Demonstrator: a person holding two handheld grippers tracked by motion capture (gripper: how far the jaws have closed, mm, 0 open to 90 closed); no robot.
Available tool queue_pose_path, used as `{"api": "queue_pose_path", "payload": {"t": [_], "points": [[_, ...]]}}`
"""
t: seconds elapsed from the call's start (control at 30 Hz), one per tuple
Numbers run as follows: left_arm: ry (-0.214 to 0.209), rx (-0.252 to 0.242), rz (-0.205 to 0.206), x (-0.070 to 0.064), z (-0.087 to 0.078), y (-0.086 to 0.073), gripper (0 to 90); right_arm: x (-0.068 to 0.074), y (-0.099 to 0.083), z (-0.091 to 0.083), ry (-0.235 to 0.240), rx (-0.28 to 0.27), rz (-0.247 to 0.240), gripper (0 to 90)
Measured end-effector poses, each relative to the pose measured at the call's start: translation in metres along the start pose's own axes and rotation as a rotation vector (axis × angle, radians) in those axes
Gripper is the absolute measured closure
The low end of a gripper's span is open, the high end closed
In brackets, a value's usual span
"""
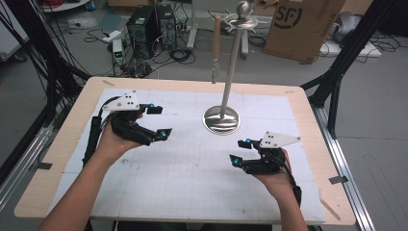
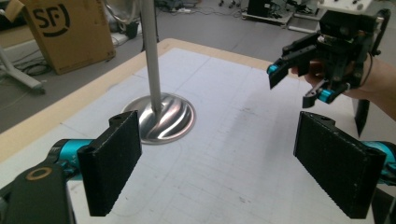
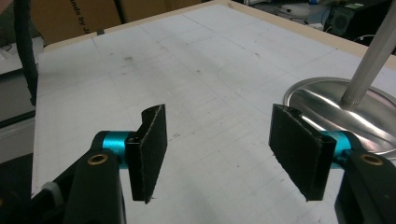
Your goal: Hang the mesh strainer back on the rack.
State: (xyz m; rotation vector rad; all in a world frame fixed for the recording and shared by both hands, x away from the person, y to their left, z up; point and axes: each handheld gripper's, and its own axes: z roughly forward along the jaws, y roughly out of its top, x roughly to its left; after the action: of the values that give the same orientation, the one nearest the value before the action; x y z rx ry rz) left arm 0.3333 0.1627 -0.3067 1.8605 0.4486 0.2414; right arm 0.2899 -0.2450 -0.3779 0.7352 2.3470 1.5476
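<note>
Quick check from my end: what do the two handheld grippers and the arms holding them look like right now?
Both the left gripper and the right gripper are black-framed with turquoise joints near the jaw tips, each topped by a grey three-cornered plate with dark dots. Their rectangular pads are black and textured. Black cables trail back along bare, sleeveless forearms.

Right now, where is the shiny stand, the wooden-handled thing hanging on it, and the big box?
metal stand (image 1: pixel 222 120): high view, on its round base.
hanging utensil (image 1: pixel 216 36): high view, on its wooden handle.
cardboard box (image 2: pixel 65 32): left gripper view, on its printed side.
</note>
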Motion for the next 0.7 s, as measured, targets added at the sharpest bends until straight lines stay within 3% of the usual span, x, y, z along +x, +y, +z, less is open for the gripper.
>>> {"api": "queue_pose_path", "payload": {"t": [0.7], "points": [[0.088, 0.032, -0.022, -0.015, -0.007, -0.055, 15.5, 0.001, 0.000, -0.001, 0.002, 0.003, 0.005, 36.4]]}}
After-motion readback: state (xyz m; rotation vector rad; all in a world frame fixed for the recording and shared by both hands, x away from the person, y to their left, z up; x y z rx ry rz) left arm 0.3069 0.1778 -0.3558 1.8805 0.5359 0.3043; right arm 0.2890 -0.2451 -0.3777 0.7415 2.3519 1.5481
